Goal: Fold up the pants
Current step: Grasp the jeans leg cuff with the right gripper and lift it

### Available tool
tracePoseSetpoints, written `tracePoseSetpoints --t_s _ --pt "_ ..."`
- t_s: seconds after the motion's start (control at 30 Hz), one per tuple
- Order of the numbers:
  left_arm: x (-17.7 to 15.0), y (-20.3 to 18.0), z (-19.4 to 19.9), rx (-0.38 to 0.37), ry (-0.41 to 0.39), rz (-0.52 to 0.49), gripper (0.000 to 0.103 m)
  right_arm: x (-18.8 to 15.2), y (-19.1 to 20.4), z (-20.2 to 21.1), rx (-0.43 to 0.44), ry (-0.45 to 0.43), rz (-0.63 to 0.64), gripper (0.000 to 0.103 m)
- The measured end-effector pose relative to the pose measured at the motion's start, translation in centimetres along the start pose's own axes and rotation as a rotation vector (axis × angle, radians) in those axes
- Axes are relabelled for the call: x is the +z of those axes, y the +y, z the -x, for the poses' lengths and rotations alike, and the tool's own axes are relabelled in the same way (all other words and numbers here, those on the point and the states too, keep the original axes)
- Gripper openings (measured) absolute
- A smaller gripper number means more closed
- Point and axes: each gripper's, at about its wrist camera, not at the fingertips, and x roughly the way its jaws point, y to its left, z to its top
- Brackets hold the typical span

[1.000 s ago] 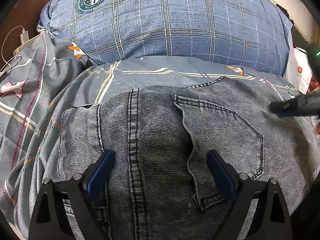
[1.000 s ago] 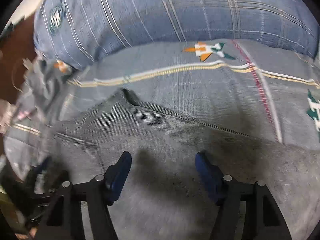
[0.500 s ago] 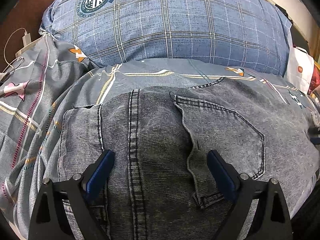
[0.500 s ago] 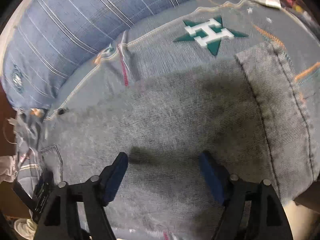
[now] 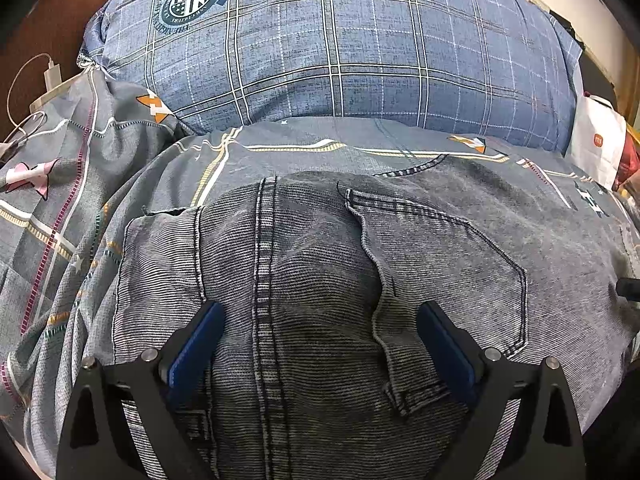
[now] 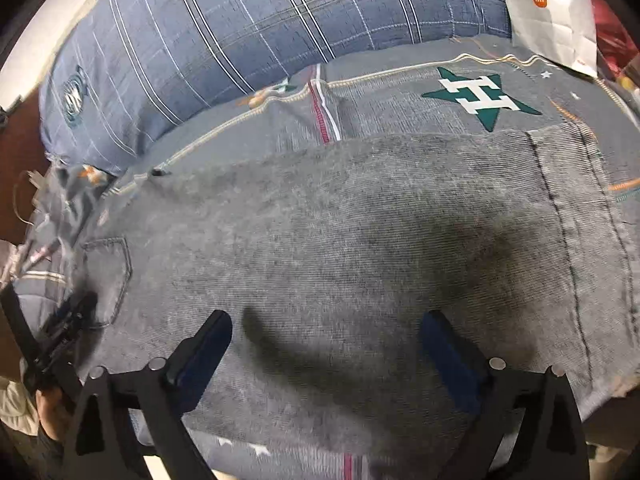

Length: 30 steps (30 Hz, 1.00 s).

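- Under both grippers lie one pair of pants (image 5: pixel 320 280): grey washed denim, spread flat on a patterned sheet (image 5: pixel 280 148).
- Between the left gripper's (image 5: pixel 316 344) wide-spread, empty fingers: a double-stitched seam and one back pocket.
- Ahead of the right gripper (image 6: pixel 326 350), equally wide and empty: plain leg cloth, hem to its right.
- Beyond the pants: one plaid pillow (image 5: pixel 340 40), one white bag (image 6: pixel 552 8).

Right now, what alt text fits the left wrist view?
Open left gripper poised over the seat of grey jeans, its fingers straddling the centre seam and back pocket. The jeans lie on a patterned bedsheet below a blue plaid pillow.
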Motion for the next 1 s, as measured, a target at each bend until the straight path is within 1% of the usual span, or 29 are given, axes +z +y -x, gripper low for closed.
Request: tracePoseSetpoints --t_s 0.07,0.13,0.2,0.23,0.27,0.33,0.4,0.47,0.53,0.6,0.67,0.73,0.8,0.93,1.0 --pt "0.2 0.1 0.4 0.002 -0.014 0.011 0.097 -0.3 -0.4 1.7 0.05 -0.055 -0.053 0.097" --pt "0.3 0.2 1.2 0.005 -0.05 0.014 0.097 -1.1 -1.8 4.1 0.118 -0.125 -0.138 0.097" --pt "0.3 0.3 1.9 0.017 -0.087 0.021 0.097 -3.0 -3.8 6.6 0.195 -0.214 -0.241 0.097" --pt "0.3 0.3 2.2 0.019 -0.098 0.024 0.097 -4.2 -5.0 7.6 0.24 -0.25 -0.293 0.097" --pt "0.4 0.3 2.3 0.019 -0.105 0.029 0.097 -5.1 -6.0 8.0 0.265 -0.27 -0.338 0.097" --pt "0.4 0.4 2.4 0.016 -0.109 0.043 0.097 -7.1 -9.0 8.6 0.296 -0.282 -0.461 0.097" --pt "0.4 0.4 2.3 0.015 -0.106 0.052 0.097 -8.9 -12.3 8.4 0.321 -0.271 -0.595 0.097" --pt "0.4 0.2 2.3 0.014 -0.106 0.055 0.097 -9.9 -15.0 7.9 0.343 -0.255 -0.706 0.096" --pt "0.3 -0.1 2.5 0.013 -0.108 0.046 0.097 -10.2 -16.3 7.2 0.394 -0.243 -0.757 0.095" --pt "0.3 -0.4 2.7 0.022 -0.114 0.027 0.097 -9.9 -16.9 7.0 0.387 -0.258 -0.777 0.093" --pt "0.2 -0.6 2.9 0.029 -0.118 0.012 0.097 -9.5 -18.1 7.3 0.399 -0.297 -0.807 0.093" --pt "0.2 -0.7 3.1 0.035 -0.119 0.006 0.097 -8.7 -18.6 6.5 0.37 -0.281 -0.852 0.092" --pt "0.3 -0.8 3.1 0.035 -0.117 0.01 0.097 -8.4 -19.3 5.9 0.35 -0.265 -0.888 0.087" --pt "0.9 -1.6 3.5 0.02 -0.113 0.009 0.097 -8.0 -20.4 5.2 0.313 -0.244 -0.909 0.082" --pt "1.3 -2.8 3.8 0.003 -0.117 -0.008 0.097 -7.8 -20.7 5.2 0.304 -0.243 -0.918 0.082"
